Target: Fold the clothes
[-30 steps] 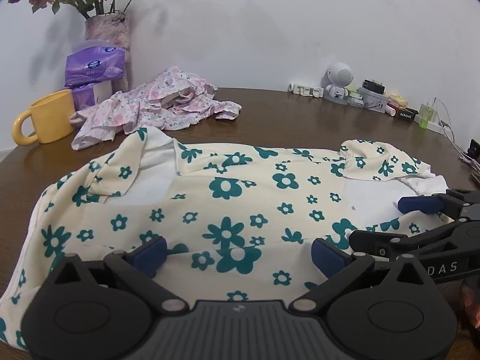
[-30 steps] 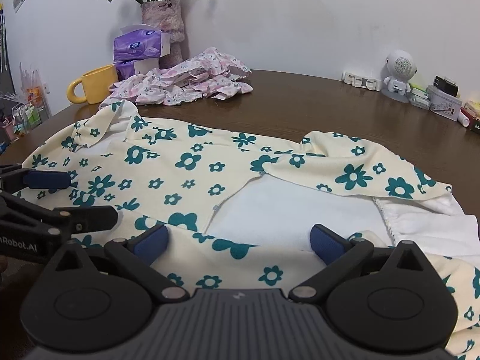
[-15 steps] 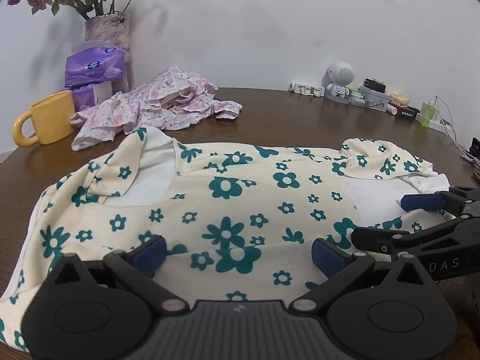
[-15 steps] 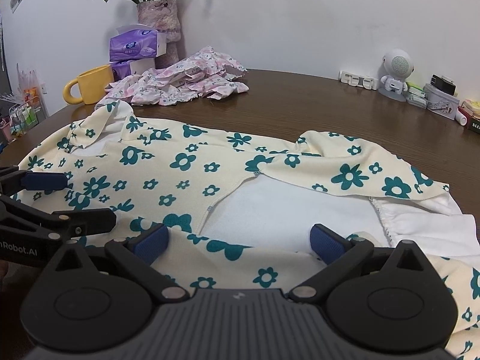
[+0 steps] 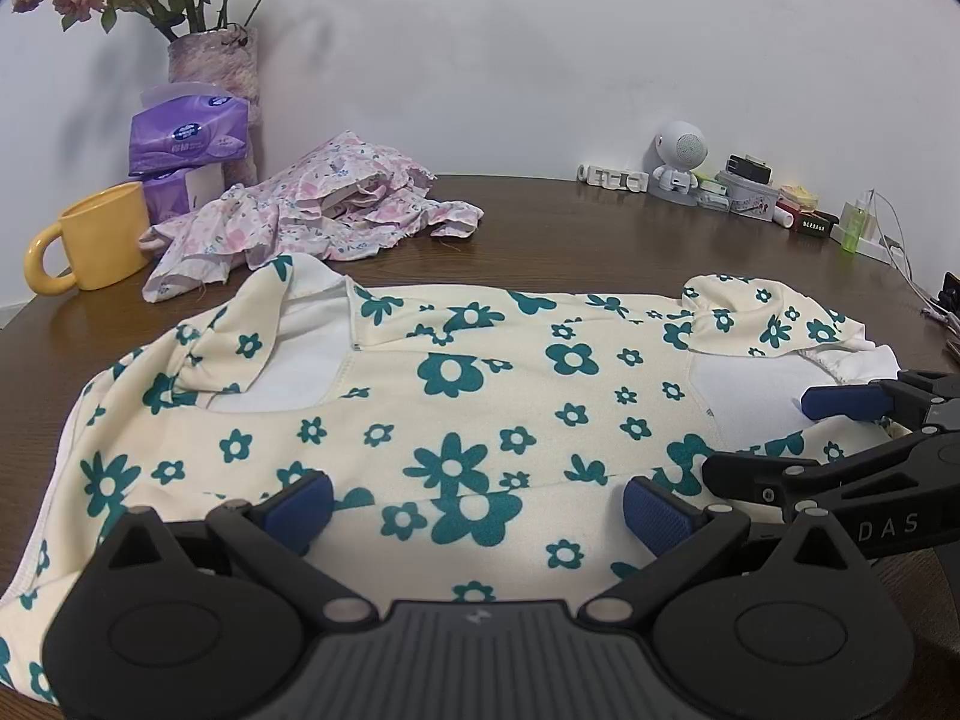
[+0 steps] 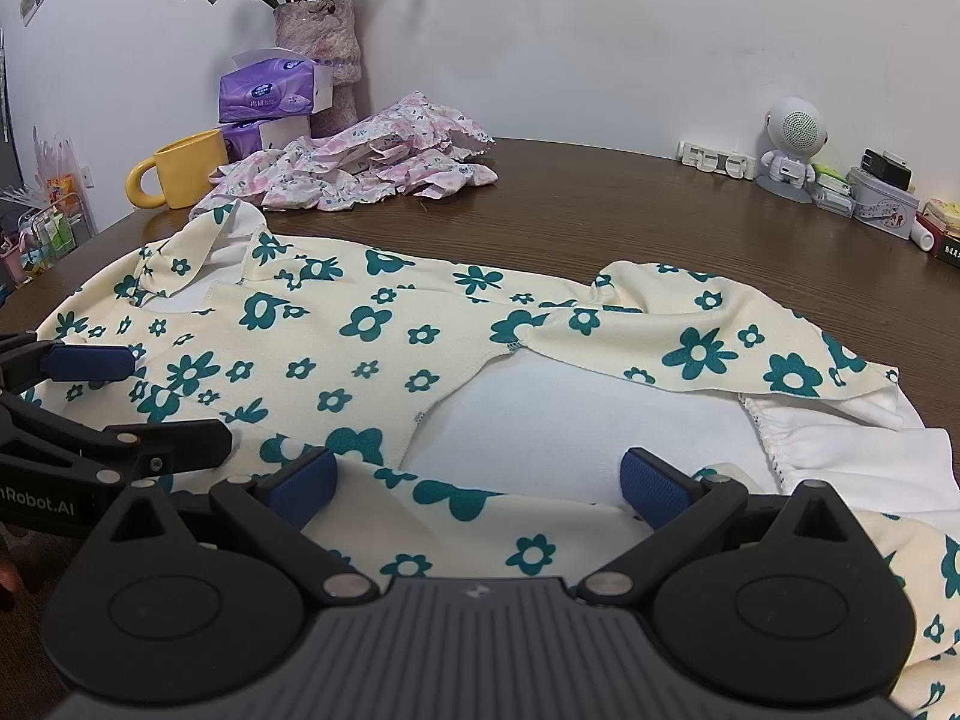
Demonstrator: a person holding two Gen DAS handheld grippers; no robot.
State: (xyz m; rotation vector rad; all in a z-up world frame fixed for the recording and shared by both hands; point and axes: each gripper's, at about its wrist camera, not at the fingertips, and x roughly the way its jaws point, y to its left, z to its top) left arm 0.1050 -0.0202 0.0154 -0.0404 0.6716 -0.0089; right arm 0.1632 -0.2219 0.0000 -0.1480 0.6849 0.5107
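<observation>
A cream garment with teal flowers (image 5: 468, 384) lies spread across the brown table, both sleeves turned inward so white lining shows. My left gripper (image 5: 477, 501) hovers open over its near edge, blue pads wide apart, nothing between them. My right gripper (image 6: 474, 483) is open too, above the near hem by the white lining patch (image 6: 576, 426) of the same garment (image 6: 336, 342). Each gripper shows at the other view's edge: the right gripper (image 5: 840, 420) at far right, the left gripper (image 6: 78, 384) at far left.
A crumpled pink floral garment (image 5: 312, 210) lies behind on the table (image 5: 570, 240). A yellow mug (image 5: 96, 240), purple tissue packs (image 5: 186, 138) and a vase with flowers (image 5: 216, 72) stand at back left. A small white robot figure (image 5: 678, 162) and several small items line the back right wall.
Both grippers have backed off slightly toward me and tilted a little; the garment appears marginally farther away. The cloth has not moved and both stay open.
</observation>
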